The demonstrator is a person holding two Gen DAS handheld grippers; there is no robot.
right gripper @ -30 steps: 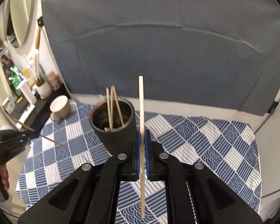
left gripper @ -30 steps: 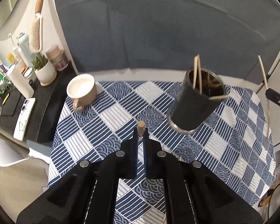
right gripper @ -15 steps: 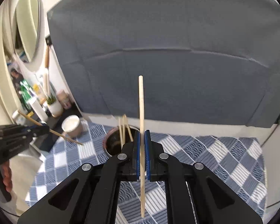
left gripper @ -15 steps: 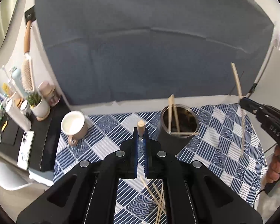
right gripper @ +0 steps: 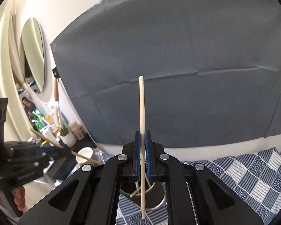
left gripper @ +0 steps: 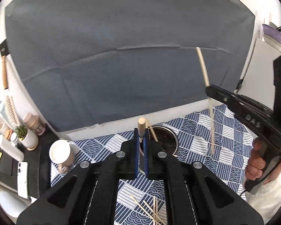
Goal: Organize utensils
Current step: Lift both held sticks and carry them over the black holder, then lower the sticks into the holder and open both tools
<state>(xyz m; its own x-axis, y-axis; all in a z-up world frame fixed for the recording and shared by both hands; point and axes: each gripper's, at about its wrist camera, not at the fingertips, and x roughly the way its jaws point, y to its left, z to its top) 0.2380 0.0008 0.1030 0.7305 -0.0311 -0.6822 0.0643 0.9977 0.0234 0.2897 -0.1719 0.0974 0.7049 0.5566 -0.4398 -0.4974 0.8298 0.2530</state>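
My left gripper (left gripper: 140, 133) is shut on a wooden chopstick (left gripper: 141, 126) that points forward, in front of the dark metal cup (left gripper: 165, 136). The cup holds several chopsticks and stands on the blue patterned cloth (left gripper: 224, 148). My right gripper (right gripper: 142, 136) is shut on a long chopstick (right gripper: 142, 112), held upright above the cup (right gripper: 151, 196). In the left wrist view the right gripper (left gripper: 208, 91) is up at the right with its chopstick (left gripper: 203, 67). In the right wrist view the left gripper (right gripper: 65, 149) is at the left with its chopstick (right gripper: 46, 139).
Several loose chopsticks (left gripper: 149, 210) lie on the cloth near me. A beige mug (left gripper: 60, 152) stands at the cloth's left end. A dark side shelf (left gripper: 18, 150) holds a plant pot, bottles and a phone. A grey backdrop (left gripper: 121, 56) stands behind the table.
Both grippers have risen and tilted up, so the cup now sits low and partly behind the fingers. The right gripper has moved over the cup. Both stay shut on their chopsticks.
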